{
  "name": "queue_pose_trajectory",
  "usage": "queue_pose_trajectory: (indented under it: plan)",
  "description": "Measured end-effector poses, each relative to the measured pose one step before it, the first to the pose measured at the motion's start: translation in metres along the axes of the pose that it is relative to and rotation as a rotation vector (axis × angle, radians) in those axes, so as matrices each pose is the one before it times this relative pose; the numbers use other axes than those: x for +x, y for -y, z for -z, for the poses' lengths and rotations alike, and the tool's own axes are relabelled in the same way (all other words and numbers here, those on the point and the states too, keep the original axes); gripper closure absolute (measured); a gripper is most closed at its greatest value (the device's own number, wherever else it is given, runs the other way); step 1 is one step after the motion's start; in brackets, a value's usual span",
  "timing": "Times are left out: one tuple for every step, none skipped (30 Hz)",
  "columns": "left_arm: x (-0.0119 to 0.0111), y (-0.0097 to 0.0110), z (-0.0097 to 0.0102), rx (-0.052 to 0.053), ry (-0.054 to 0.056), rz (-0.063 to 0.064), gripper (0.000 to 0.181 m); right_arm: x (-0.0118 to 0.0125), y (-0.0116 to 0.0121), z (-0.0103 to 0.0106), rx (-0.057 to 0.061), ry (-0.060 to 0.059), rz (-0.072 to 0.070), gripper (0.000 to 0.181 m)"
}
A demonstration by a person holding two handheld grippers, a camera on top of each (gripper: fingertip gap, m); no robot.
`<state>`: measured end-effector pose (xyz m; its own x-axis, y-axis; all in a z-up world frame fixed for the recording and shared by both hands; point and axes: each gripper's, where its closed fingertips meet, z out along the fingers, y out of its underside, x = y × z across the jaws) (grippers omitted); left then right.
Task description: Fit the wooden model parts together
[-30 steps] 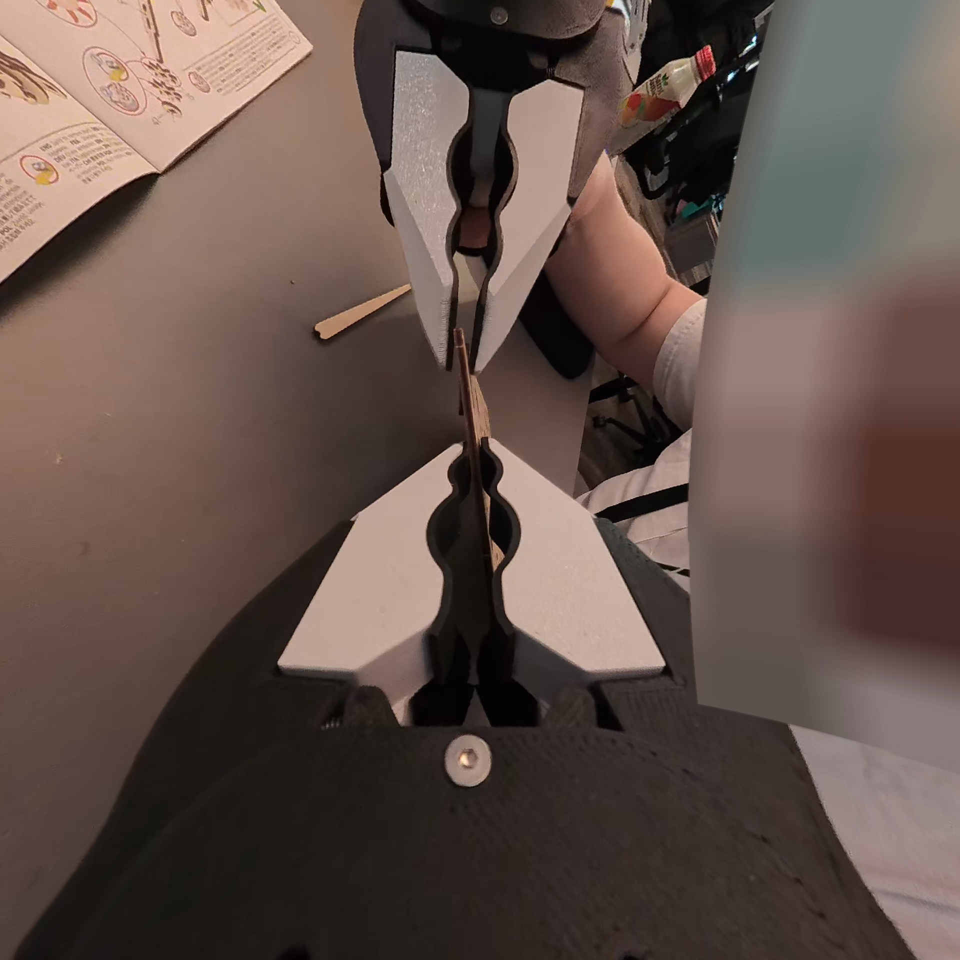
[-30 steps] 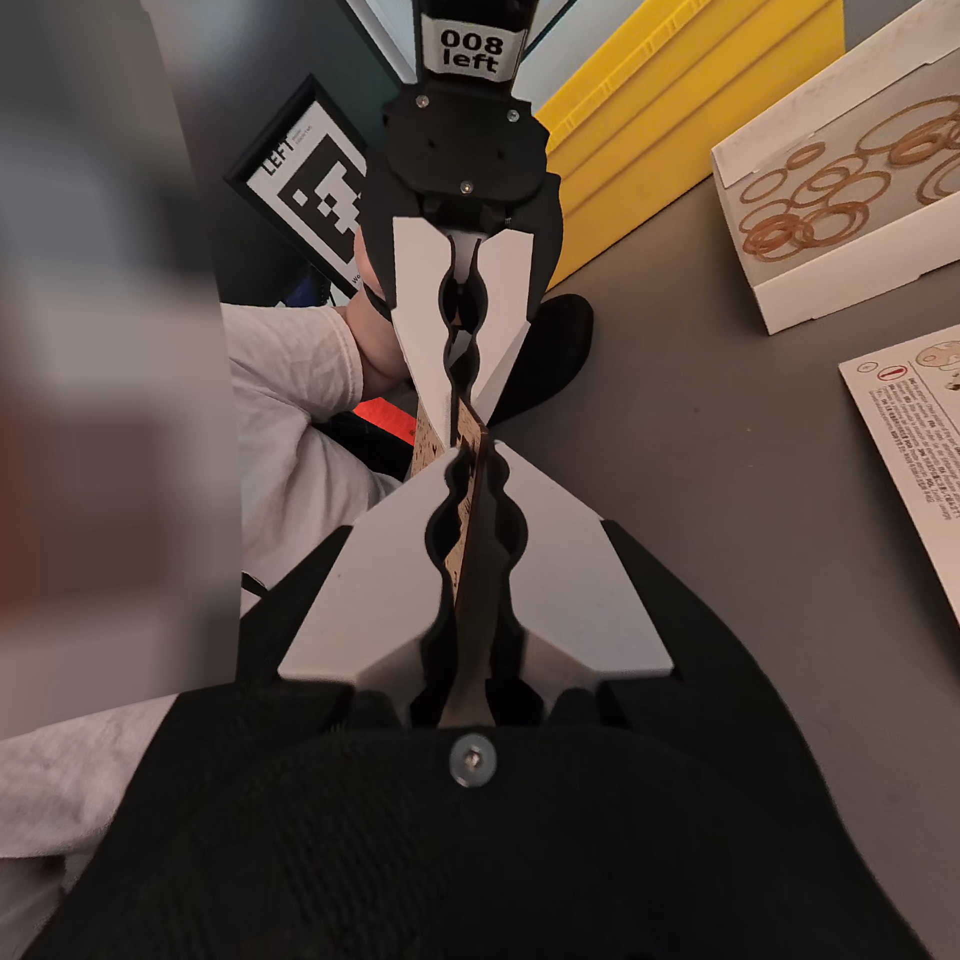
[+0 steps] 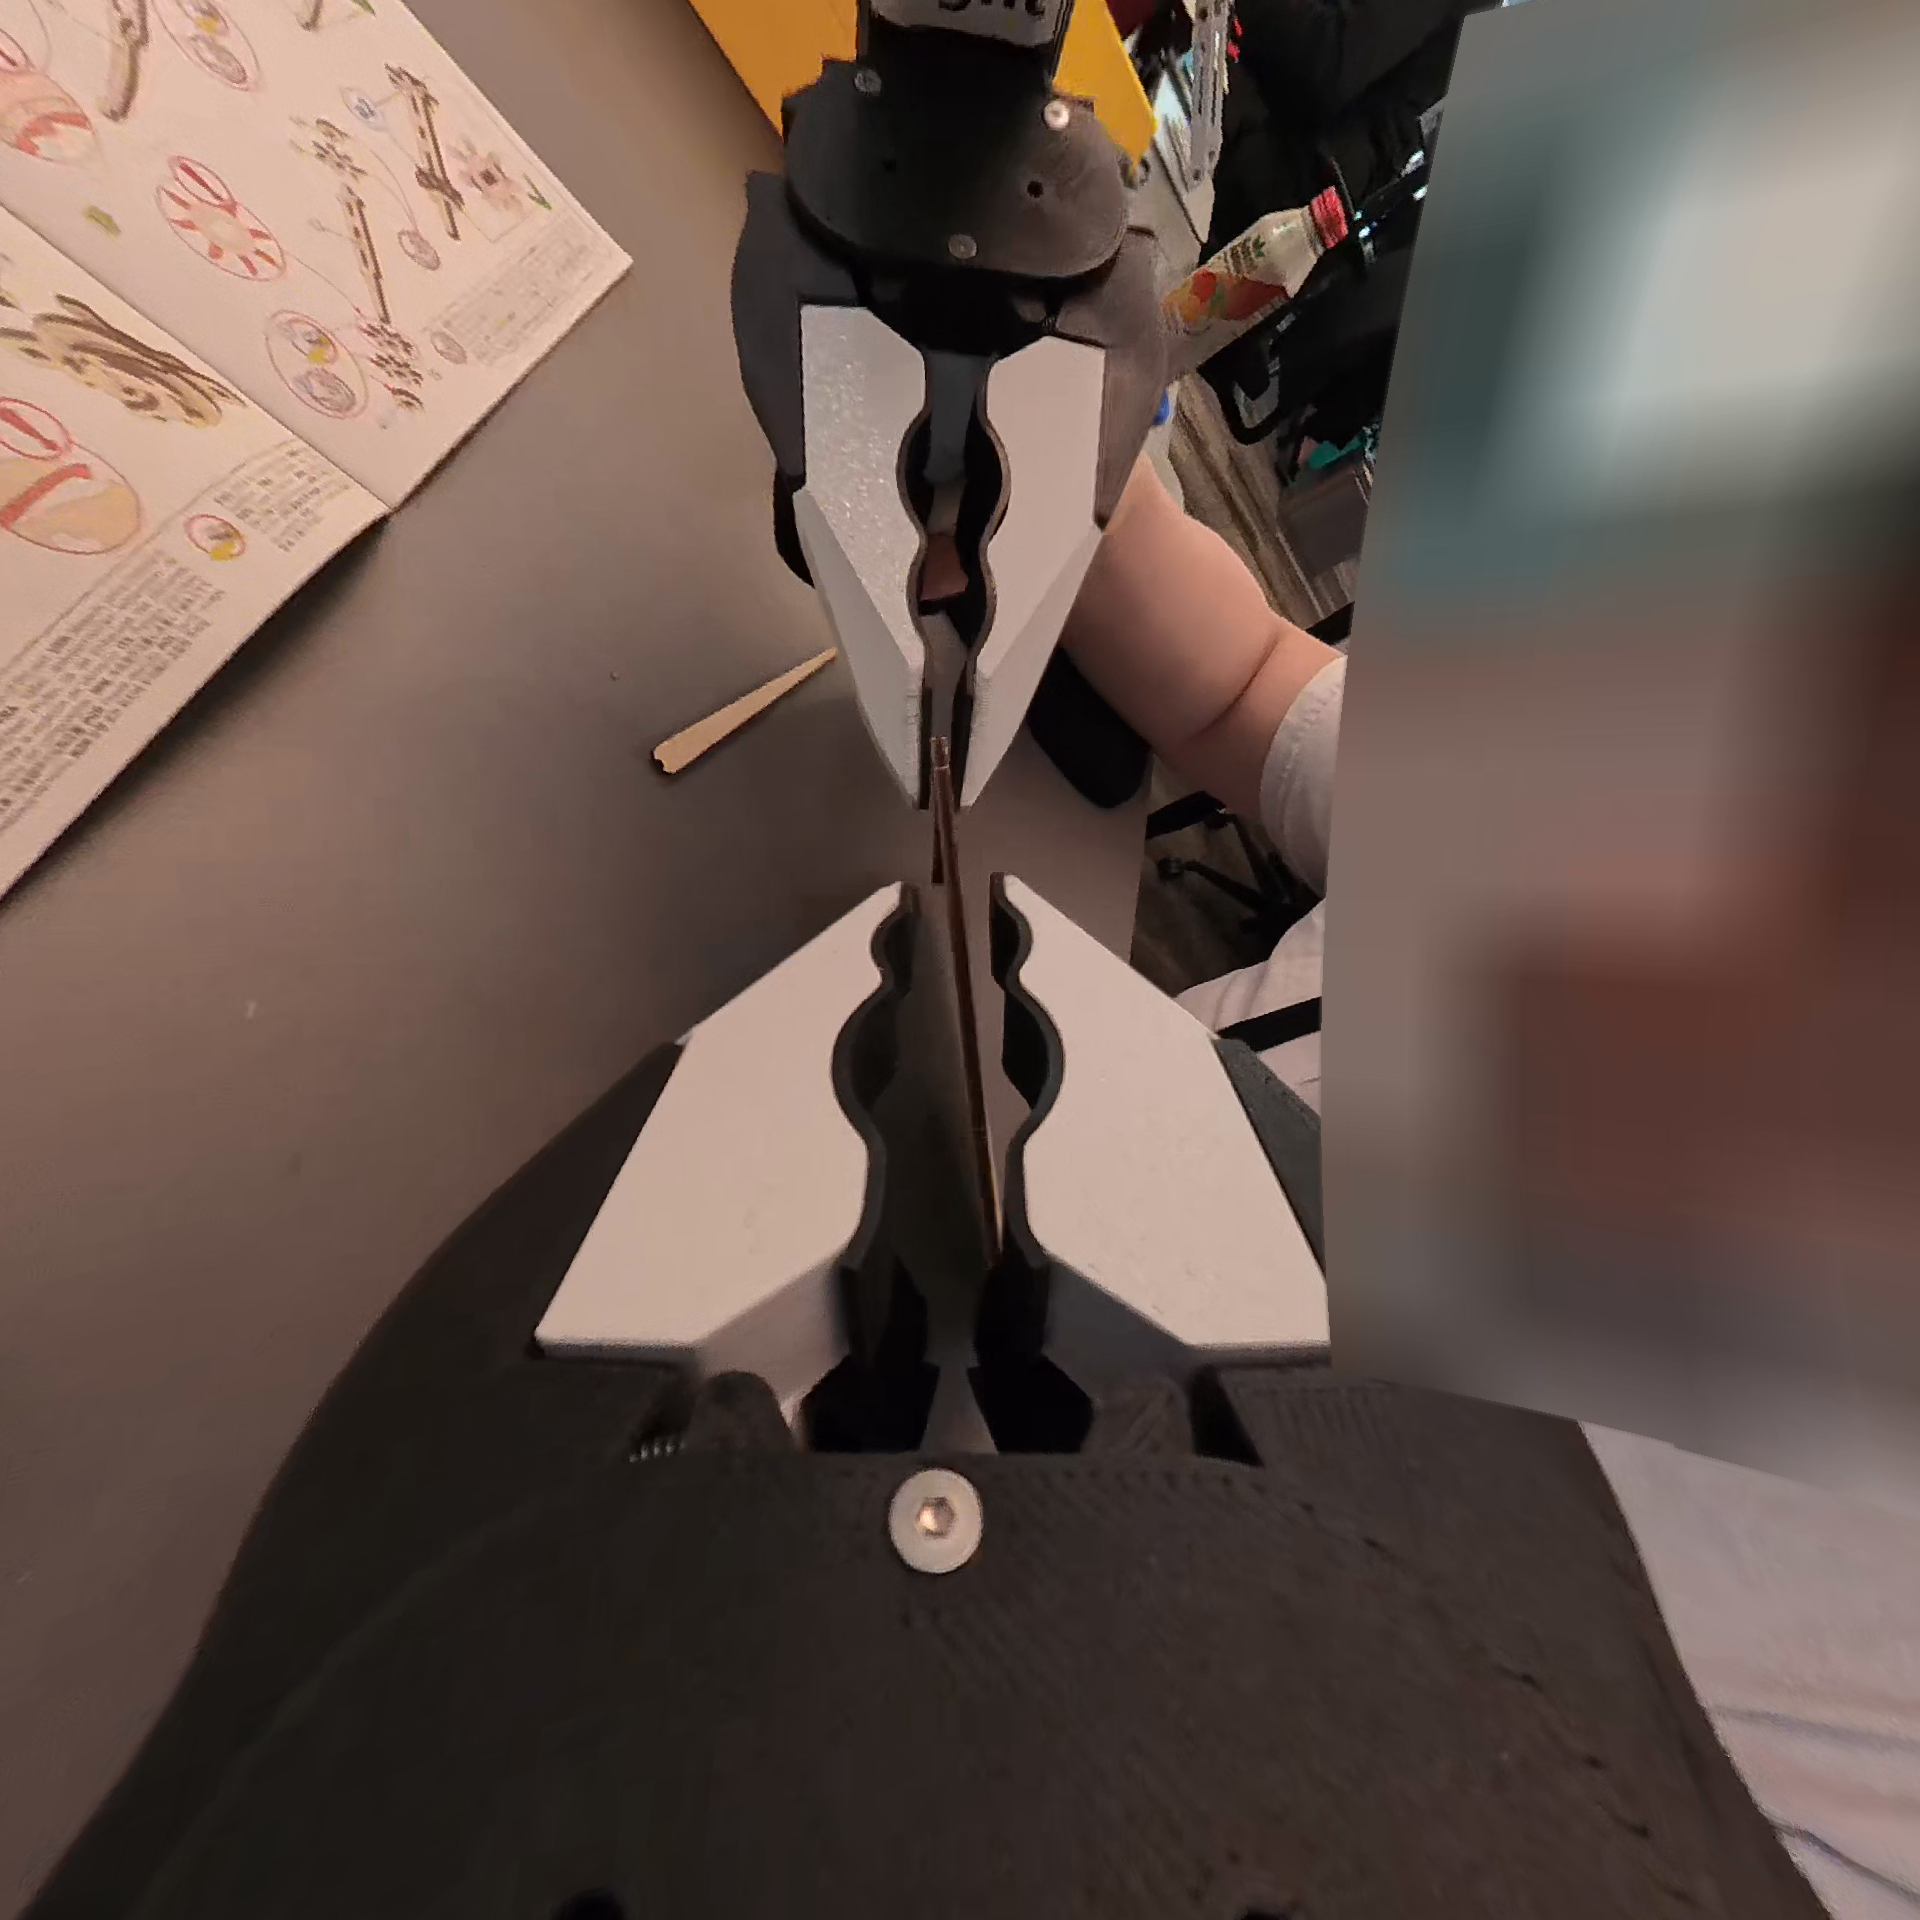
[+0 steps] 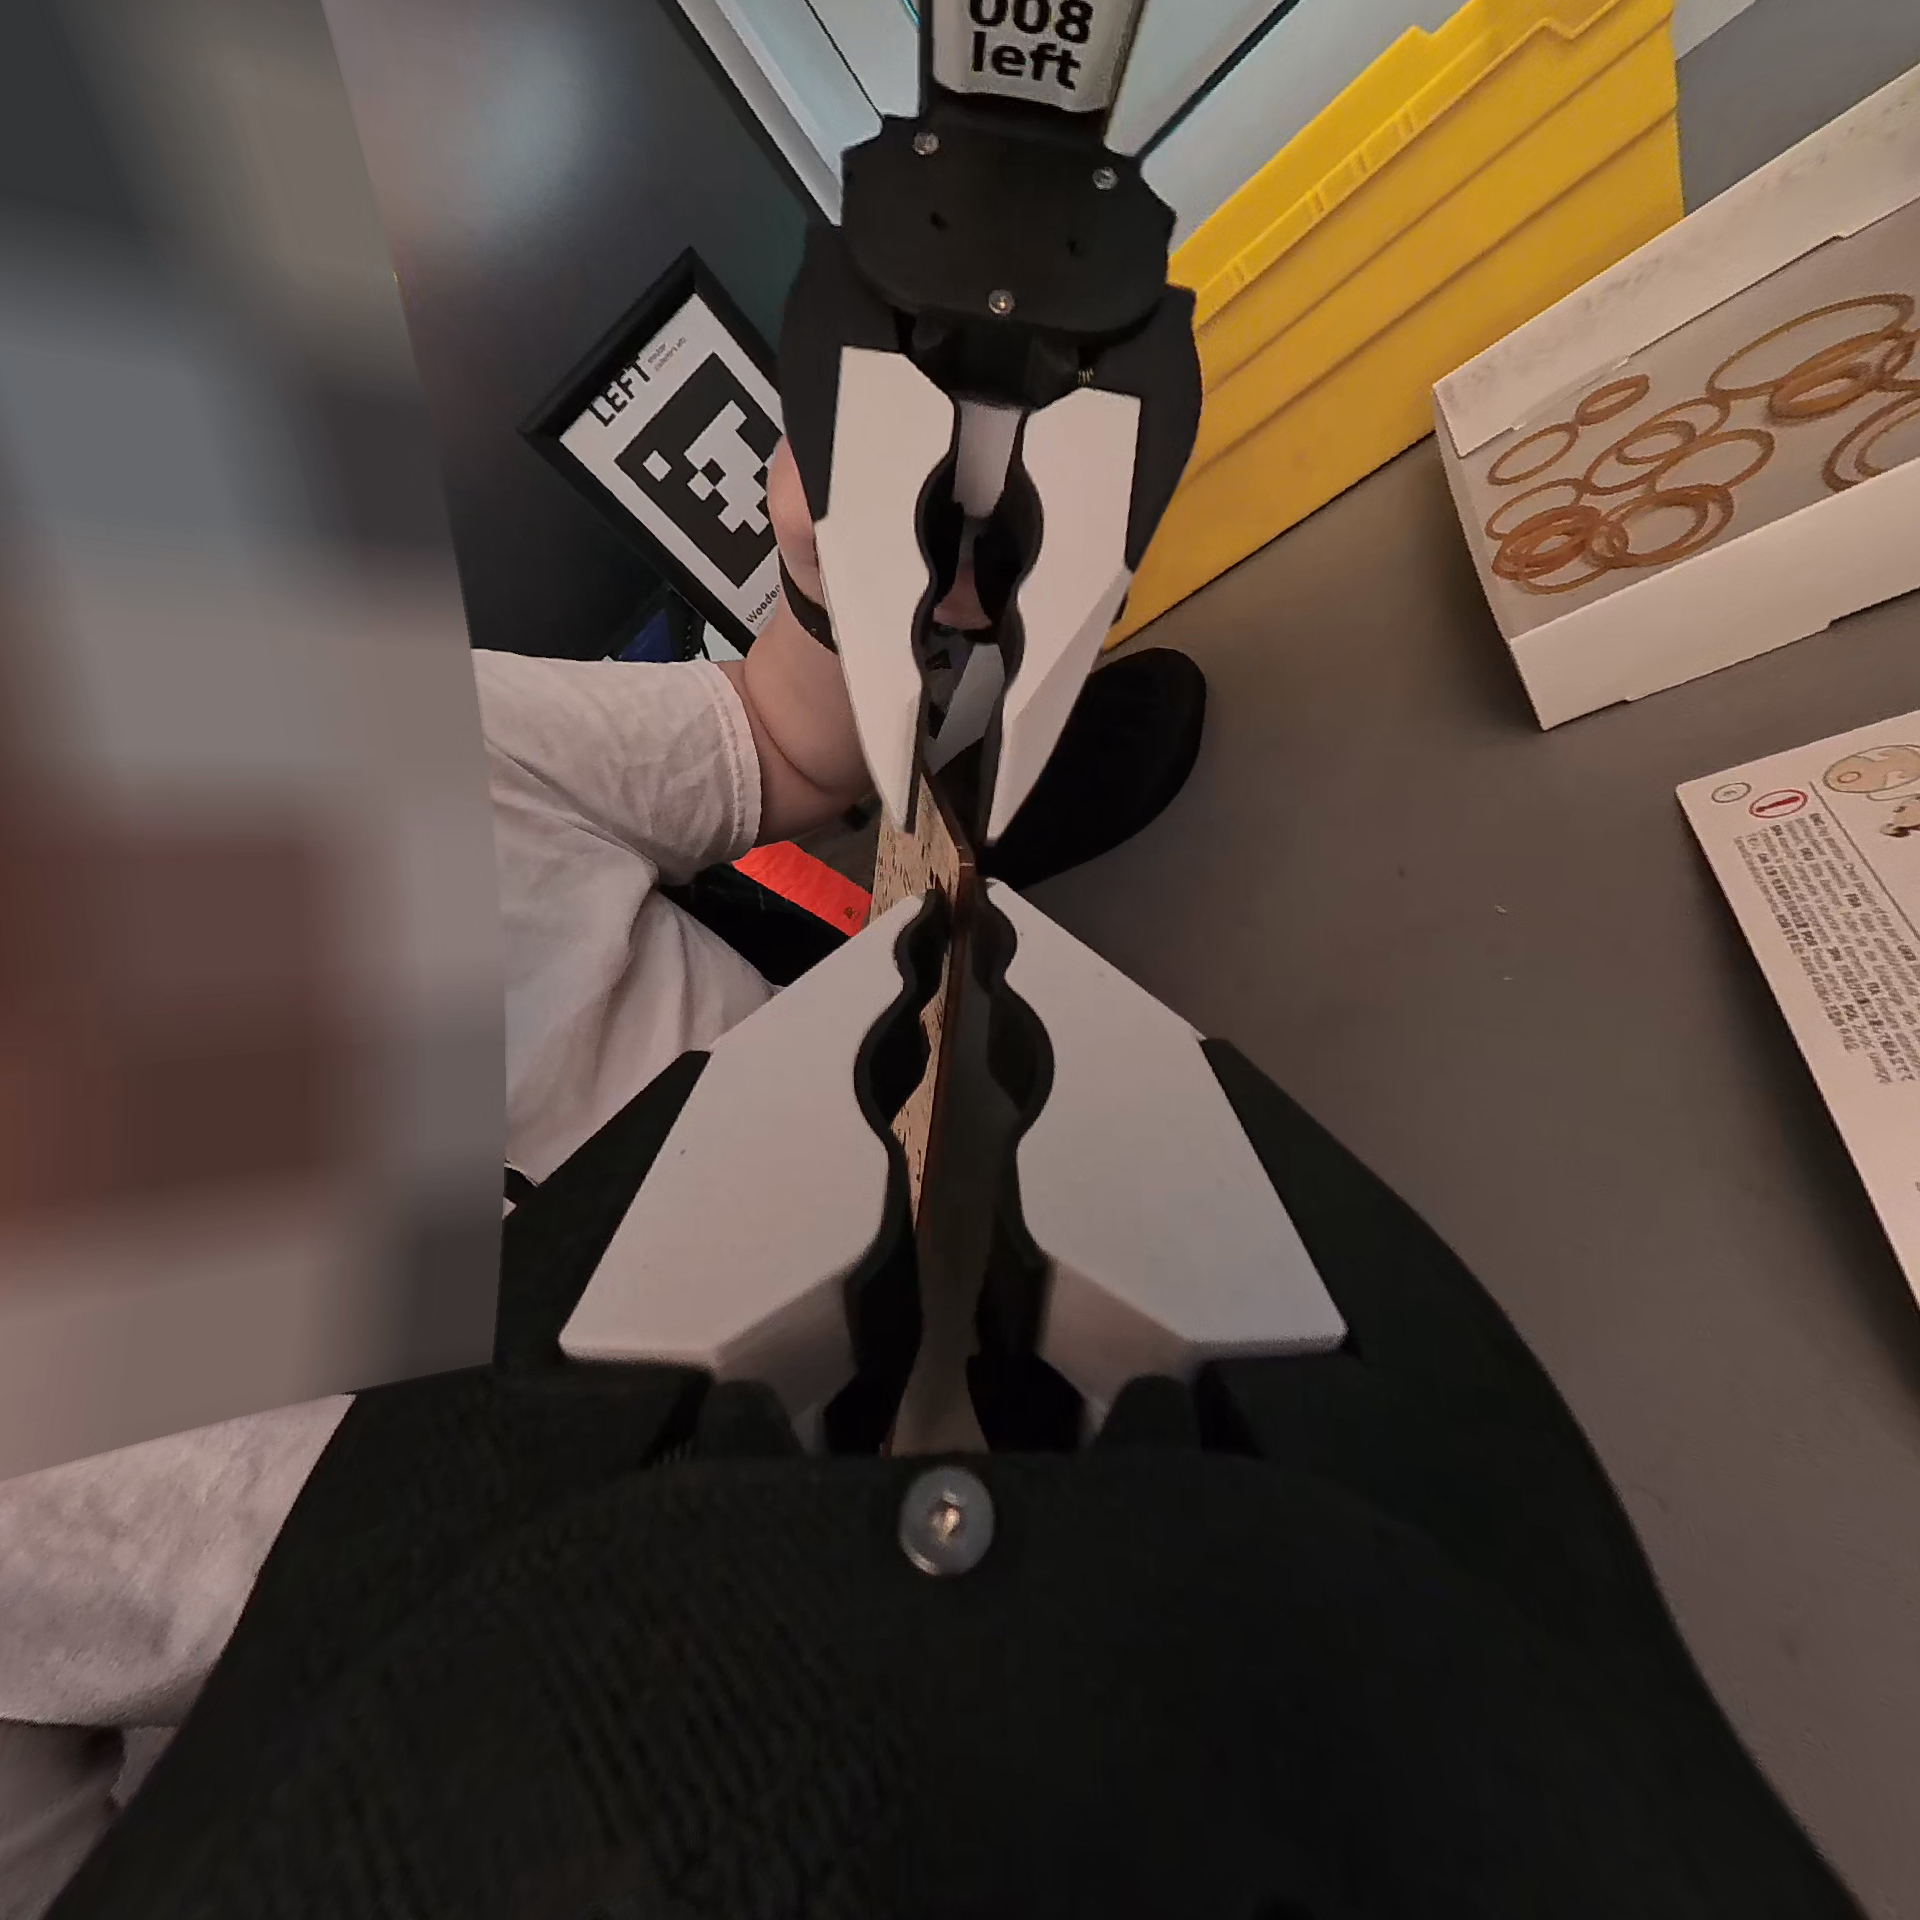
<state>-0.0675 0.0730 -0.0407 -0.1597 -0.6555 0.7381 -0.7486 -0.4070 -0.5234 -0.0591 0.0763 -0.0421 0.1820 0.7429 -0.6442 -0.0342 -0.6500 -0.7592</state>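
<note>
Left wrist view gives me the wooden part [image 3: 958, 997] edge-on, a thin dark sliver running up the middle of the frame between my left gripper [image 3: 945, 894] and the right gripper [image 3: 940, 790] facing it from above. My left fingers [image 3: 769, 1122] stand apart here, with a clear gap on either side of the sliver, so they are not clamping it. The right gripper's tips pinch the far end of the part. Only this view shows the open instruction booklet [image 3: 239, 343] at upper left and a loose tapered wooden stick [image 3: 743, 714] lying on the grey counter [image 3: 416, 935] just left of the right gripper.

Right wrist view shows what the other cannot: the pale speckled face of the wooden part [image 4: 914, 878], tilted slightly left, held above the counter edge. The right gripper [image 4: 956, 904] is closed onto it along its length. The left gripper [image 4: 945, 821] points straight down at me, nose to nose, its tips parted around the part's far end. Also seen only here: a yellow bin [image 4: 1403, 281] at upper right, a white box of rubber bands [image 4: 1662, 499], and a printed sheet [image 4: 1829, 987] at the right edge. A forearm [image 4: 790, 727] in a white sleeve reaches in behind the left gripper.
</note>
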Motion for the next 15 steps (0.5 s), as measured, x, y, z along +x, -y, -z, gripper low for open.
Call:
queue_pose_trajectory:
  plan:
    - [-0.00006, 0.00270, 0.00119, 0.0140, 0.0079, -0.0084, 0.170, 0.00132, -0.00023, -0.00009, -0.0007, -0.0053, -0.0026, 0.178]
    - [-0.00015, 0.00343, 0.00038, 0.0140, 0.0092, -0.0104, 0.170, 0.00150, -0.00035, -0.00020, -0.0016, -0.0072, -0.0011, 0.178]
    - [-0.00051, 0.00307, -0.00052, 0.0076, 0.0118, -0.0139, 0.171, 0.00121, -0.00060, -0.00010, -0.0025, -0.0056, -0.0001, 0.177]
    - [-0.00113, 0.00139, -0.00159, -0.0063, 0.0147, -0.0132, 0.171, 0.00091, -0.00028, -0.00009, -0.0008, -0.0045, 0.0005, 0.177]
    - [-0.00231, -0.00029, -0.00250, -0.0187, 0.0183, -0.0107, 0.172, 0.00018, 0.00000, 0.00012, 0.0004, -0.0021, 0.0011, 0.177]
    - [-0.00308, -0.00075, -0.00308, -0.0217, 0.0194, -0.0093, 0.173, -0.00001, 0.00027, 0.00026, 0.0017, -0.0017, 0.0014, 0.178]
    - [-0.00200, -0.00066, -0.00339, -0.0184, 0.0090, -0.0072, 0.175, 0.00060, 0.00023, 0.00038, 0.0007, -0.0068, 0.0029, 0.178]
    - [-0.00027, -0.00022, -0.00335, -0.0137, -0.0068, -0.0010, 0.180, 0.00227, -0.00110, 0.00048, -0.0087, -0.0177, 0.0067, 0.177]
    - [-0.00120, -0.00004, -0.00258, -0.0090, -0.0056, 0.0048, 0.180, 0.00228, -0.00134, 0.00077, -0.0100, -0.0165, 0.0078, 0.177]
    - [-0.00244, 0.00008, -0.00148, -0.0045, -0.0008, 0.0036, 0.180, 0.00309, -0.00129, 0.00071, -0.0102, -0.0189, 0.0044, 0.177]
    - [-0.00186, 0.00022, -0.00088, -0.0002, -0.0078, 0.0002, 0.181, 0.00195, -0.00054, 0.00042, -0.0051, -0.0093, 0.0014, 0.176]
    - [-0.00099, 0.00041, -0.00034, 0.0051, -0.0157, 0.0020, 0.181, 0.00126, -0.00008, 0.00038, 0.0006, -0.0022, -0.0016, 0.176]
    - [-0.00085, 0.00016, -0.00041, 0.0083, -0.0183, 0.0083, 0.180, 0.00086, -0.00015, 0.00035, 0.0019, 0.0021, -0.0060, 0.176]
    - [-0.00123, -0.00058, -0.00050, 0.0044, -0.0171, 0.0150, 0.180, 0.00099, -0.00088, 0.00004, -0.0022, 0.0025, -0.0071, 0.176]
    - [-0.00119, -0.00136, -0.00027, -0.0015, -0.0157, 0.0137, 0.180, 0.00073, -0.00114, -0.00055, -0.0044, 0.0060, -0.0102, 0.176]
